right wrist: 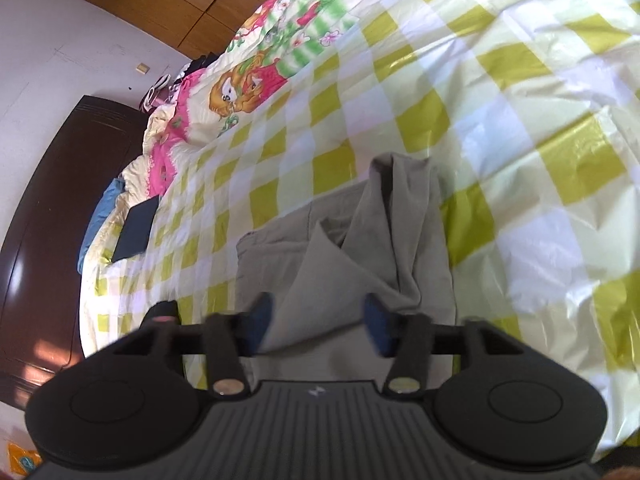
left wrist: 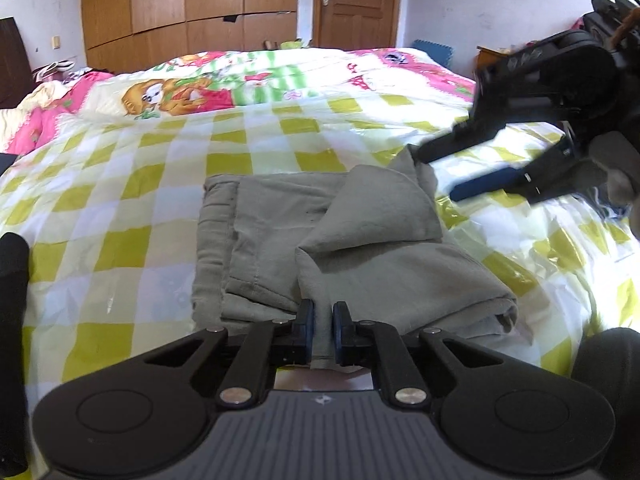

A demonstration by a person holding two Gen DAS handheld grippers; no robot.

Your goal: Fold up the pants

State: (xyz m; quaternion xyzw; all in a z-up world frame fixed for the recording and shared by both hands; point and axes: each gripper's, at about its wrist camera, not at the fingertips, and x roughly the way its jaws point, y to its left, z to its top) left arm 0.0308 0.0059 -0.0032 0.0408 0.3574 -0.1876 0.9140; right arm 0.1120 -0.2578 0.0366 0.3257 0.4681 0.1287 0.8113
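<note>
Grey-green pants lie partly folded on the yellow-and-white chequered bed cover, with one flap turned over on top. In the left wrist view my left gripper sits at the near edge of the pants, its blue pads pinching a fold of the fabric. My right gripper hovers at the far right corner of the pants, its jaws apart and holding nothing. In the right wrist view the right gripper is blurred and open above the pants, and its pads do not press on the cloth.
A cartoon-print quilt is bunched at the far side of the bed. Behind it stand a wooden wardrobe and a door. A dark headboard and a dark flat object lie at the left.
</note>
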